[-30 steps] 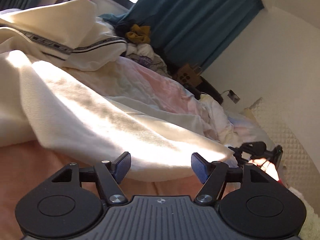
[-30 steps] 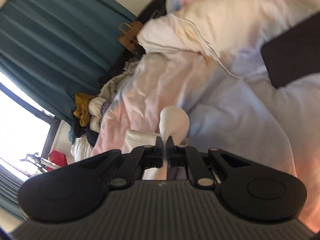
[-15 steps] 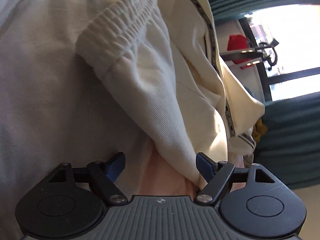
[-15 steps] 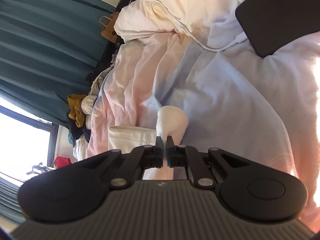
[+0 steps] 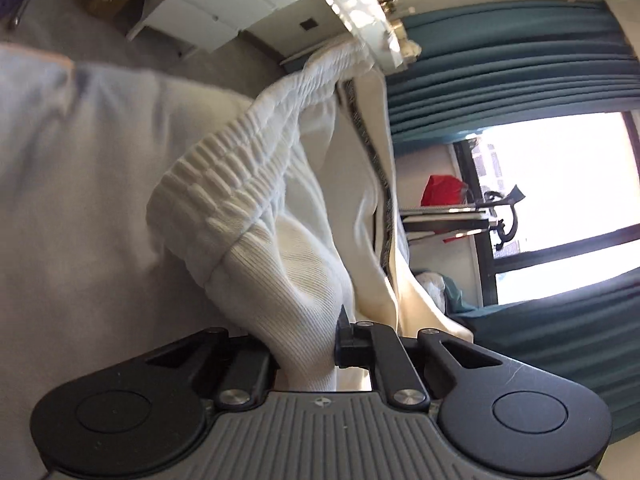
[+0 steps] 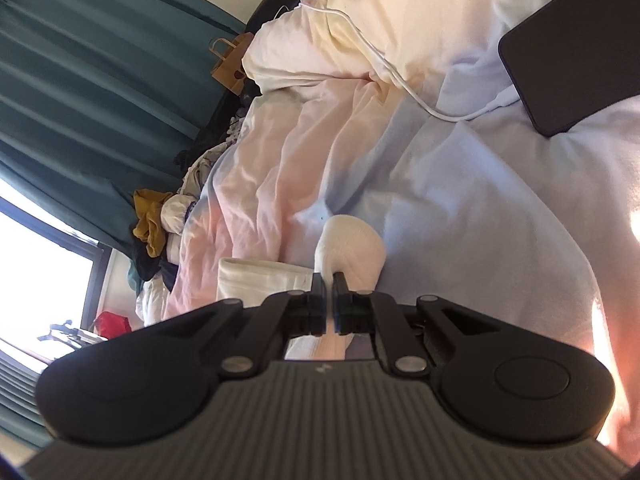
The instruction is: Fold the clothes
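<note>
The left gripper (image 5: pixel 306 354) is clamped on a thick bunch of the cream trousers (image 5: pixel 280 264), just below their ribbed waistband (image 5: pixel 236 184). The cloth fills the gap between the two jaws and rises up from them, with the dark patterned side stripe (image 5: pixel 374 160) running along the far edge, toward the teal curtain (image 5: pixel 520 56). Half a second ago these jaws stood wide apart with the cloth only lying between them; now they have closed on it, and the view has swung so that white drawers (image 5: pixel 224 4) show above the waistband.

The right gripper (image 6: pixel 329 294) has its jaws pressed together on a thin fold of the same cream cloth, which bulges in a rounded loop (image 6: pixel 352 248) just beyond the tips, above the pale bedsheet (image 6: pixel 460 208). That grip is unchanged from before. A dark tablet (image 6: pixel 576 52) with a white cable (image 6: pixel 400 80) lies on the sheet well beyond the loop.
</note>
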Demonstrator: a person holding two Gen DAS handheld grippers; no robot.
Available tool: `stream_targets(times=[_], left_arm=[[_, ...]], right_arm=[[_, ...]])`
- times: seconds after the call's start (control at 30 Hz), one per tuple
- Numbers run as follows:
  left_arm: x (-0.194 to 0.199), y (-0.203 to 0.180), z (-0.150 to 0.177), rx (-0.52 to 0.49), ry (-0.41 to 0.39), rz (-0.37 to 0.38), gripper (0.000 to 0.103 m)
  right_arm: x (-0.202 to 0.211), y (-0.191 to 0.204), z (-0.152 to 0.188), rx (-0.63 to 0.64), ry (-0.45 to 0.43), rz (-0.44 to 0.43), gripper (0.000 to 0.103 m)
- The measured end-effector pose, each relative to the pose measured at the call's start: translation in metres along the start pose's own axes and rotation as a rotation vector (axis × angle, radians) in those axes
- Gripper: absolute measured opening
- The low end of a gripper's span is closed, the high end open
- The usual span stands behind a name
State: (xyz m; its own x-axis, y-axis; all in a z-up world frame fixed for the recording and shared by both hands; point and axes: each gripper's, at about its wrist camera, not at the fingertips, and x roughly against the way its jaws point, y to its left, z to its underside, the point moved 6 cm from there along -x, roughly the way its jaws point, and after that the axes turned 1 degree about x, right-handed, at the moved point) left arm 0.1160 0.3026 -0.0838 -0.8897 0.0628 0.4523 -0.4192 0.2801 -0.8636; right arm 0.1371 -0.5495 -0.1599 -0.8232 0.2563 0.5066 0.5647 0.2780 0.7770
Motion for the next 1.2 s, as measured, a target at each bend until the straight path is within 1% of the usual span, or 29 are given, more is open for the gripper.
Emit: stream_targets(times=[0.07,0.13,0.23,0.3,0.33,0.4,0.47,0.53,0.57,0.63,0.67,0.73,0.77,0.83,0.87,0.9,0.93,0.97,1.0,1.03,1.07,1.1,1.13,1.2], left_arm=[[0.019,-0.005,-0.014,-0.023,-0.023,0.001,0.009],[0.042,-0.005,-0.031,-0.031,-0.027,-0.003,0.009],[0.063,0.001,-0.052,-0.020,-0.003,-0.011,0.009],[0.076,0.006,-0.062,-0.030,0.020,-0.028,0.009],[0.082,0.011,-0.067,-0.038,0.034,-0.039,0.009],[0.099,0.028,-0.078,-0.066,0.074,-0.062,0.009],[0.101,0.041,-0.078,-0.099,0.111,-0.106,0.010],[0.097,0.051,-0.074,-0.109,0.158,-0.124,0.011],[0.094,0.054,-0.072,-0.114,0.177,-0.131,0.013],[0.092,0.056,-0.070,-0.139,0.186,-0.140,0.017],[0.093,0.056,-0.068,-0.154,0.188,-0.142,0.022],[0.095,0.051,-0.063,-0.186,0.192,-0.138,0.026],[0.096,0.048,-0.060,-0.205,0.194,-0.141,0.031],[0.100,0.041,-0.053,-0.254,0.195,-0.149,0.032],[0.105,0.035,-0.048,-0.287,0.191,-0.150,0.036],[0.109,0.030,-0.043,-0.320,0.187,-0.151,0.044],[0.114,0.025,-0.039,-0.353,0.182,-0.153,0.048],[0.119,0.019,-0.034,-0.385,0.178,-0.154,0.057],[0.122,0.013,-0.029,-0.422,0.170,-0.155,0.064],[0.126,0.006,-0.024,-0.461,0.161,-0.155,0.066],[0.131,0.000,-0.018,-0.500,0.152,-0.156,0.071],[0.136,-0.006,-0.011,-0.538,0.144,-0.161,0.076],[0.140,-0.012,-0.005,-0.572,0.136,-0.168,0.077],[0.145,-0.026,0.011,-0.635,0.119,-0.165,0.078]], right_arm=[[0.006,-0.003,-0.002,-0.024,-0.008,-0.006,0.006],[0.015,-0.005,-0.005,-0.044,-0.025,-0.012,0.006],[0.032,-0.003,-0.012,-0.055,-0.060,-0.039,0.006],[0.044,-0.002,-0.016,-0.067,-0.083,-0.059,0.006],[0.050,-0.002,-0.018,-0.063,-0.099,-0.050,0.006],[0.062,-0.006,-0.020,-0.050,-0.135,-0.002,0.006],[0.070,-0.013,-0.022,-0.046,-0.159,0.052,0.006],[0.063,-0.026,-0.019,-0.051,-0.117,0.113,0.006],[0.054,-0.030,-0.016,-0.009,-0.080,0.159,0.006],[0.038,-0.036,-0.010,0.096,-0.011,0.258,0.006],[0.031,-0.038,-0.007,0.151,0.019,0.303,0.006],[0.028,-0.040,-0.005,0.153,0.025,0.293,0.006],[0.029,-0.040,-0.005,0.146,0.020,0.287,0.008],[0.034,-0.037,-0.004,0.130,0.005,0.280,0.008],[0.037,-0.036,-0.005,0.122,-0.002,0.274,0.009],[0.039,-0.034,-0.005,0.110,-0.006,0.268,0.010],[0.041,-0.033,-0.006,0.098,-0.009,0.263,0.012],[0.044,-0.031,-0.007,0.087,-0.013,0.268,0.021],[0.045,-0.029,-0.008,0.086,-0.022,0.271,0.032],[0.048,-0.026,-0.009,0.102,-0.040,0.275,0.041],[0.051,-0.022,-0.010,0.120,-0.060,0.280,0.059],[0.054,-0.017,-0.011,0.149,-0.086,0.290,0.073],[0.057,-0.011,-0.012,0.175,-0.111,0.293,0.076],[0.063,0.000,-0.013,0.218,-0.149,0.270,0.078]])
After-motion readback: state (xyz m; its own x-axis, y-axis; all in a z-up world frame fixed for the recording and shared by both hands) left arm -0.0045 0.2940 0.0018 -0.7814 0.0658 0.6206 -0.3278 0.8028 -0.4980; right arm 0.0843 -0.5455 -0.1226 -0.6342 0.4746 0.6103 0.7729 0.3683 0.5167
